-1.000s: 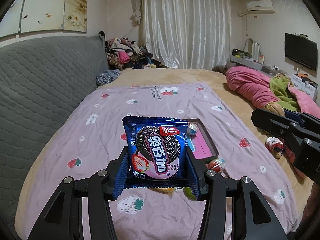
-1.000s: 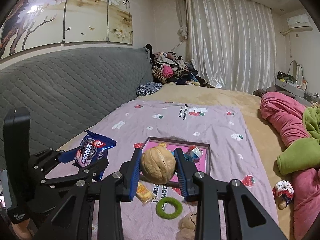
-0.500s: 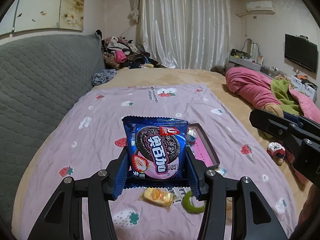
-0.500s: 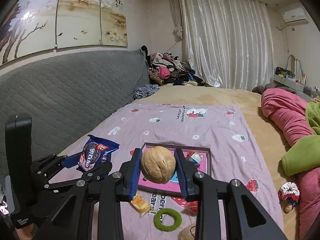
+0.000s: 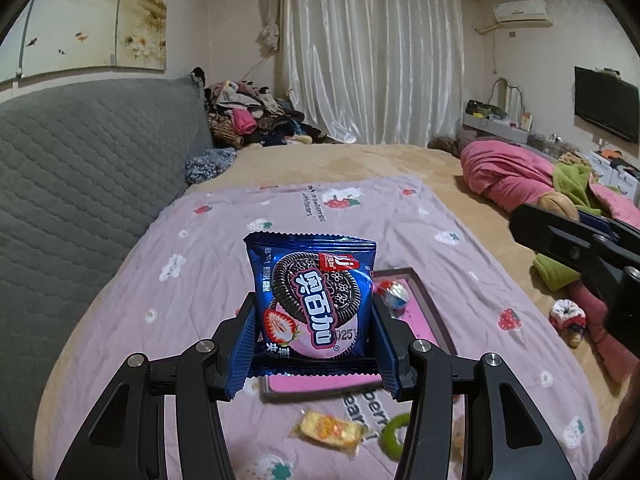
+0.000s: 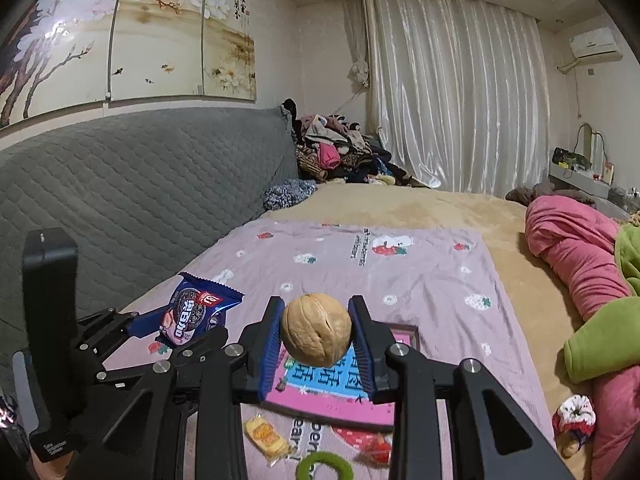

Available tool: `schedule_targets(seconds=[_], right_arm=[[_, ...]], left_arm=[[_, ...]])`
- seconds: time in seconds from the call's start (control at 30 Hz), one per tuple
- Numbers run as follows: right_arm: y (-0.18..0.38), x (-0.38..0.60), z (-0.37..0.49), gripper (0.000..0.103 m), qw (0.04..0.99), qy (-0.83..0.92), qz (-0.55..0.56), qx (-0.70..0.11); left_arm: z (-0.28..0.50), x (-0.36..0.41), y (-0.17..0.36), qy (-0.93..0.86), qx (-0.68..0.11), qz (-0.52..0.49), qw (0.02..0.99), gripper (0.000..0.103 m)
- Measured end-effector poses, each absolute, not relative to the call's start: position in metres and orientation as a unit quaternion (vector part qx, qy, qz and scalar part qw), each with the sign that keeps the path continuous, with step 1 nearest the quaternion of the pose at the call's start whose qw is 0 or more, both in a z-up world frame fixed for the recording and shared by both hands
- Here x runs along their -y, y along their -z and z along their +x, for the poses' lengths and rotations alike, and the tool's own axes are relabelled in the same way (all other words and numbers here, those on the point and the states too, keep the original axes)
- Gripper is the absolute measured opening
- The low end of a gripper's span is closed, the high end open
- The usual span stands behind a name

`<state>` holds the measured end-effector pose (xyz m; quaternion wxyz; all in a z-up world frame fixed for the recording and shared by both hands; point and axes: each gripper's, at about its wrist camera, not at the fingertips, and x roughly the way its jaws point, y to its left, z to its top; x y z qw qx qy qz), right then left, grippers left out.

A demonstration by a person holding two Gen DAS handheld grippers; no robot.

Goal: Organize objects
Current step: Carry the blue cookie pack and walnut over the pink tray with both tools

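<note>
My left gripper [image 5: 314, 330] is shut on a blue Oreo cookie packet [image 5: 312, 296] and holds it upright above the pink tray [image 5: 420, 316]; the packet also shows in the right wrist view [image 6: 192, 312]. My right gripper [image 6: 318, 334] is shut on a walnut [image 6: 316, 330], held above the same pink tray [image 6: 340, 396]. A red-and-silver wrapped candy [image 5: 394, 294] lies in the tray. A yellow wrapped candy [image 5: 330, 430] [image 6: 266, 436] and a green ring [image 5: 394, 436] [image 6: 324, 470] lie on the purple strawberry sheet [image 5: 240, 248] in front of the tray.
A red wrapped candy [image 6: 376, 450] lies beside the green ring. A grey quilted headboard [image 6: 120, 192] runs along the left. Pink and green bedding [image 6: 580, 264] is heaped at the right, with a small white scrunchie [image 6: 574, 416] near it. Clothes [image 6: 336, 152] are piled at the far end.
Both grippers have pulled back and risen with their objects still held. The tray now sits lower and closer in both views, and the yellow candy and green ring have come into view.
</note>
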<state>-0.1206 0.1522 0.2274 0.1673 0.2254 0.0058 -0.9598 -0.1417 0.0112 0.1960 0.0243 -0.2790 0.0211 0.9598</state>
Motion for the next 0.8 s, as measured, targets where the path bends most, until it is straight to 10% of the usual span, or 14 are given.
schedule_targets(seconds=[0.8], right_arm=[[-0.138,-0.142,-0.204,0.033,0.133,0.964,0.232,-0.006]], left_arm=[[-0.236,0.006,-0.096,-0.953,0.0,-0.302,0.013,0.054]])
